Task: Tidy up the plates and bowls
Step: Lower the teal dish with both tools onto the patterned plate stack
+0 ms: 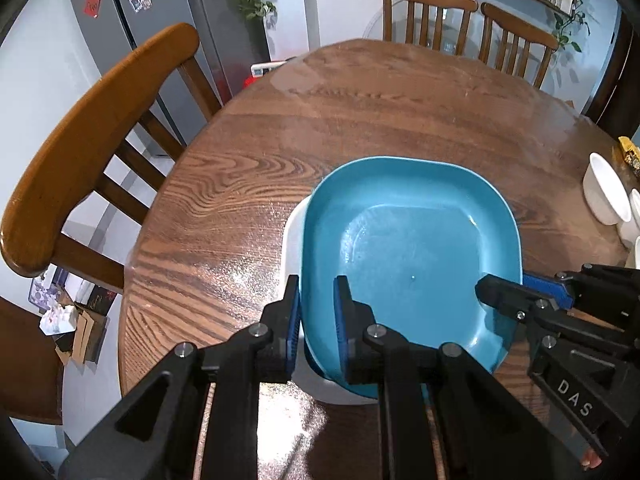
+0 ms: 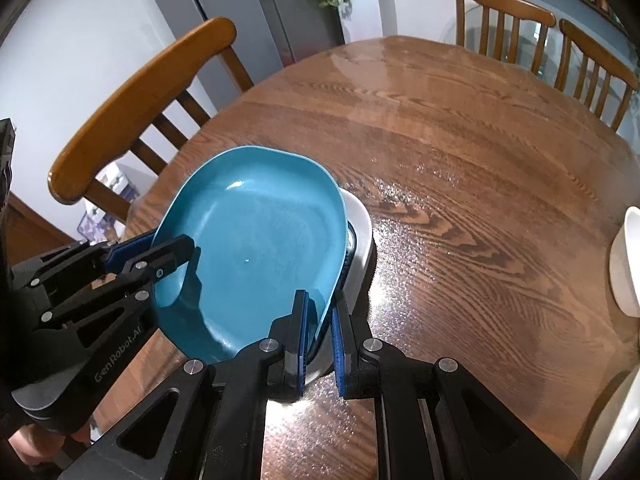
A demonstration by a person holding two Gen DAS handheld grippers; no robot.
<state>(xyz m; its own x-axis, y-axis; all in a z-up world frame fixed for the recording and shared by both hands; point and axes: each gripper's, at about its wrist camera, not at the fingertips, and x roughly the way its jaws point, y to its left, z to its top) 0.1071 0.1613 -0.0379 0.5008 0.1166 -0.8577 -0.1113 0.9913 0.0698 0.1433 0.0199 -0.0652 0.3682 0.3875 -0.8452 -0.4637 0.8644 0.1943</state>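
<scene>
A teal blue plate [image 1: 408, 256] with rounded corners is held over a white plate [image 1: 294, 232] that lies on the wooden table [image 1: 360, 112]. My left gripper [image 1: 318, 300] is shut on the blue plate's left rim, one pad on each side of the edge. My right gripper [image 2: 320, 312] is shut on the opposite rim of the blue plate [image 2: 260, 240]. In the right wrist view the plate tilts, and the white plate [image 2: 360, 220] peeks out from under it. Each view also shows the other gripper: right [image 1: 504, 292], left [image 2: 172, 252]. I cannot tell whether the two plates touch.
White bowls [image 1: 604, 192] stand near the table's right edge, one white bowl [image 2: 626, 260] also showing in the right wrist view. A wooden chair [image 1: 92, 128] stands at the left side, two more chairs [image 1: 428, 12] at the far side. A grey fridge [image 1: 152, 20] is behind.
</scene>
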